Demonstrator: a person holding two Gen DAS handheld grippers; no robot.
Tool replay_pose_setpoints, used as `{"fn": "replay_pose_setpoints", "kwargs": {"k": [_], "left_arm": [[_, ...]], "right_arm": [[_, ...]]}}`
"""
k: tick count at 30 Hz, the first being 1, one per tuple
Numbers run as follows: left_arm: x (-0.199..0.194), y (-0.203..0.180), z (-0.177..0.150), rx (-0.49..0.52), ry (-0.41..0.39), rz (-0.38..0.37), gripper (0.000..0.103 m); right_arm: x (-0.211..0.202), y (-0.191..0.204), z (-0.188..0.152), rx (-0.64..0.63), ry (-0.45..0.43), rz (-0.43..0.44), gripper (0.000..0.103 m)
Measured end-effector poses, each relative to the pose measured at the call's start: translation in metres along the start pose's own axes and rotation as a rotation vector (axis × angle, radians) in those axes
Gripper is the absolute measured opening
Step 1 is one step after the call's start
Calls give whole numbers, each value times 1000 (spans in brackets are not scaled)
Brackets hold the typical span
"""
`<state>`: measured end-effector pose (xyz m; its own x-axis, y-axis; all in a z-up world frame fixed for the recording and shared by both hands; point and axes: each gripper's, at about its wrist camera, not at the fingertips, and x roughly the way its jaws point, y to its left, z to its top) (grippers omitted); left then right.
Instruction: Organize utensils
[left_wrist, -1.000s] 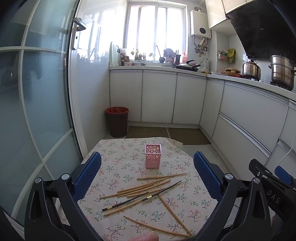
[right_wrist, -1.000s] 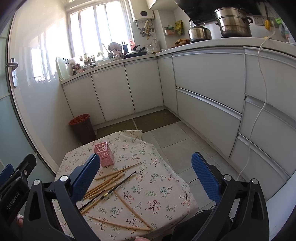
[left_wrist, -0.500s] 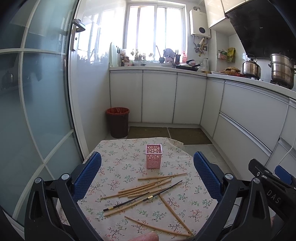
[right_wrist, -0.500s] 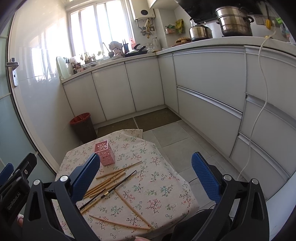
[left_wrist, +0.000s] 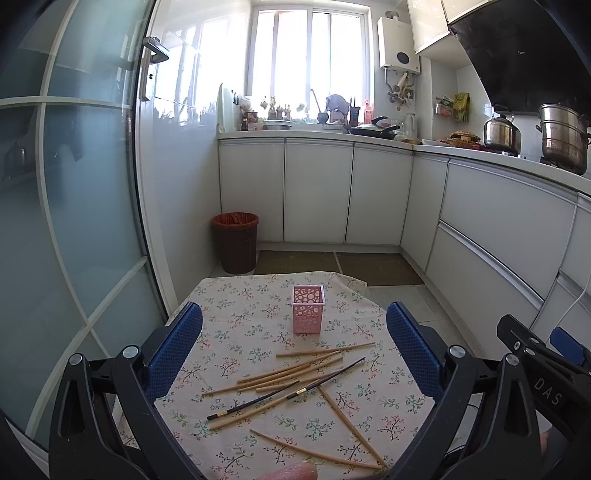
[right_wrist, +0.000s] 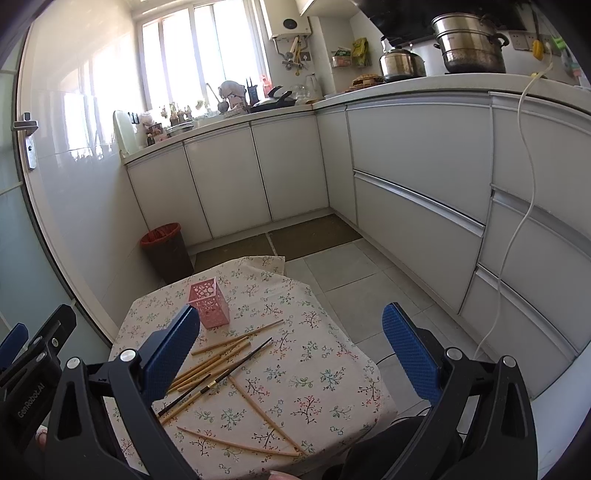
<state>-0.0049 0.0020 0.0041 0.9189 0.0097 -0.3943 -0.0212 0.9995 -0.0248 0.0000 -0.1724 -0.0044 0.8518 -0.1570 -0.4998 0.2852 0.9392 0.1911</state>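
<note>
A pink perforated holder (left_wrist: 308, 309) stands upright and empty on a small table with a floral cloth (left_wrist: 243, 317); it also shows in the right wrist view (right_wrist: 209, 308). Several loose wooden chopsticks (left_wrist: 291, 373) and two dark ones (left_wrist: 258, 400) lie scattered in front of it, also in the right wrist view (right_wrist: 218, 354). My left gripper (left_wrist: 294, 354) is open and empty above the near side of the table. My right gripper (right_wrist: 290, 354) is open and empty above the table's right part.
A brown bin with a red liner (left_wrist: 235, 242) stands on the floor behind the table. White cabinets (left_wrist: 317, 192) run along the back and right. A glass door (left_wrist: 66, 206) is at the left. A white cable (right_wrist: 517, 229) hangs down the right cabinets.
Both grippers have risen and drawn back slightly, so the table looks a little lower and farther. Nothing on the table has moved.
</note>
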Motion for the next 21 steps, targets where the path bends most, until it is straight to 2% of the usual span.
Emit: {"fn": "replay_pose_setpoints", "kwargs": {"k": [21], "left_arm": [[0,0,0,0,-2,3,96]], "right_arm": [[-2,-1,0,2,7,2,96]]}}
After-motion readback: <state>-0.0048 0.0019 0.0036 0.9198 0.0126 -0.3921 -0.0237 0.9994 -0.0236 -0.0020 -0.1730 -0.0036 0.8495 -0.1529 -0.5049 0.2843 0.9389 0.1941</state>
